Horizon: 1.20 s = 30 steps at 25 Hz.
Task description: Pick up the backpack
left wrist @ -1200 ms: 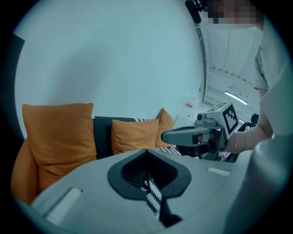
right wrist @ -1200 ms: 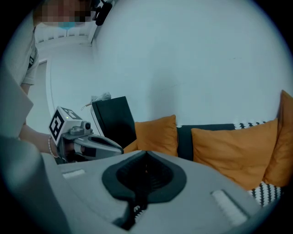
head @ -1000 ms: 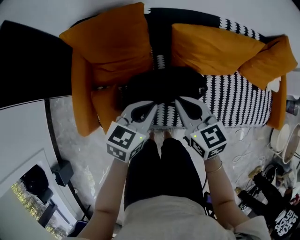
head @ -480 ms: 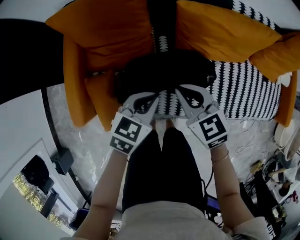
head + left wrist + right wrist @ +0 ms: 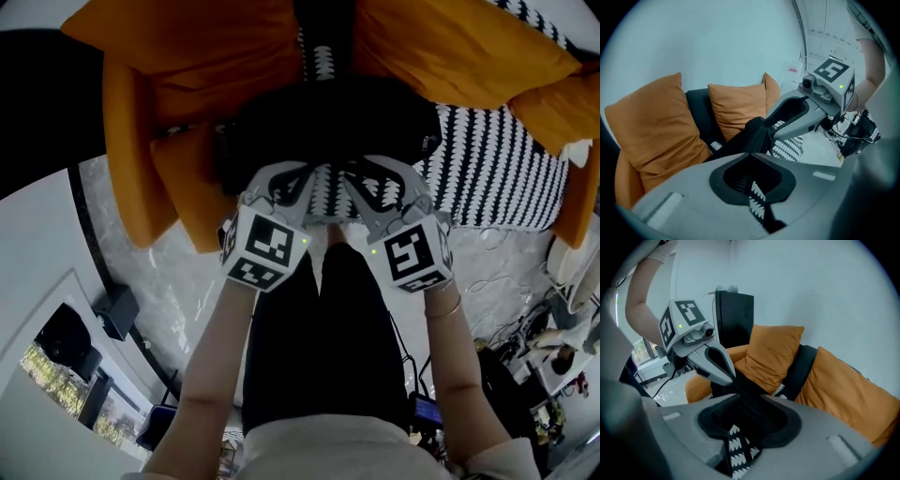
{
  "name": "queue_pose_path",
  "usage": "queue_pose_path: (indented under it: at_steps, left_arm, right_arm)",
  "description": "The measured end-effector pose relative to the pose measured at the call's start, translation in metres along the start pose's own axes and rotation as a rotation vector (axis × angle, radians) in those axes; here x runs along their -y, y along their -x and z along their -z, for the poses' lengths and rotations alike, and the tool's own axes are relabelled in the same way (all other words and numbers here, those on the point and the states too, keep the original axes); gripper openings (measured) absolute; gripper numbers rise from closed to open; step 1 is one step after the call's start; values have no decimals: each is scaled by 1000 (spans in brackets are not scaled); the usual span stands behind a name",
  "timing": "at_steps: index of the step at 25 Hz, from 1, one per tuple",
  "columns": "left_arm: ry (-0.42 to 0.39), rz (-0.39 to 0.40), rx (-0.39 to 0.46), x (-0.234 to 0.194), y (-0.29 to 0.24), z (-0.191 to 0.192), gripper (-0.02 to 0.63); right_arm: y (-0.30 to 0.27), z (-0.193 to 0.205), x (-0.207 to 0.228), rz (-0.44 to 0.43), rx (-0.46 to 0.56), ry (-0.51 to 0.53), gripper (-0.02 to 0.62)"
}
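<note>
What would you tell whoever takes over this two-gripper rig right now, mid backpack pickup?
Left gripper: jaws together on the near edge of the backpack, apparently pinching it.
Right gripper: jaws closed on that same edge, black fabric between them.
The backpack lies on the sofa seat, in front of the orange cushions.
Done: both grips look taken.
Left: lift it clear of the sofa; no lift is visible yet.

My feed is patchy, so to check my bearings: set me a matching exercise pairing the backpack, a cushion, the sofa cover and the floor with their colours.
1 backpack
2 cushion
3 sofa cover
4 floor

A orange
B pale grey, marbled
C black
D black-and-white pattern

Pairs: 1-C, 2-A, 3-D, 4-B
</note>
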<state>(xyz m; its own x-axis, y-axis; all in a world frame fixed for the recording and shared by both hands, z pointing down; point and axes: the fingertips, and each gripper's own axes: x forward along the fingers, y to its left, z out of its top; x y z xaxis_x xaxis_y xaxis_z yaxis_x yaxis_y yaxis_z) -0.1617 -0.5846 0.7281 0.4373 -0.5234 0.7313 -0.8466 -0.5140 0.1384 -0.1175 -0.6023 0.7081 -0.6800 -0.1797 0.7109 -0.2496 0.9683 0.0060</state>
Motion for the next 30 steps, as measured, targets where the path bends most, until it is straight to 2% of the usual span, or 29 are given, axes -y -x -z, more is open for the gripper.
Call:
queue_pose_path:
  at_steps: [5,8,11,13,17,21,30]
  left_arm:
    - [-47,-2,-37,-1,-16,11,25]
    - [-58,-16,-44,-4,-24,15,147]
    - [-108,-31,-72,-8,-28,23,212]
    - [-157,-42,-94,-12,-32,29,233]
    - [-231,-58,-124,-15,-42,35,233]
    - [-290,-74,-168,-21,-47,42,233]
    - [-309,-132,-234,-23,-57,51,232]
  right_arm:
    - [-11,8,2,52,-29,64,186]
    - [-19,14,4,65,-68,147,199]
    - [-34,20,0,40,-128,250,218]
    - [-44,24,1,45,-156,304,246]
    - [-54,39,17,81,-203,333,249]
    - [-65,56,17,47,-277,411,276]
    - [-82,78,19,15,-336,423,284]
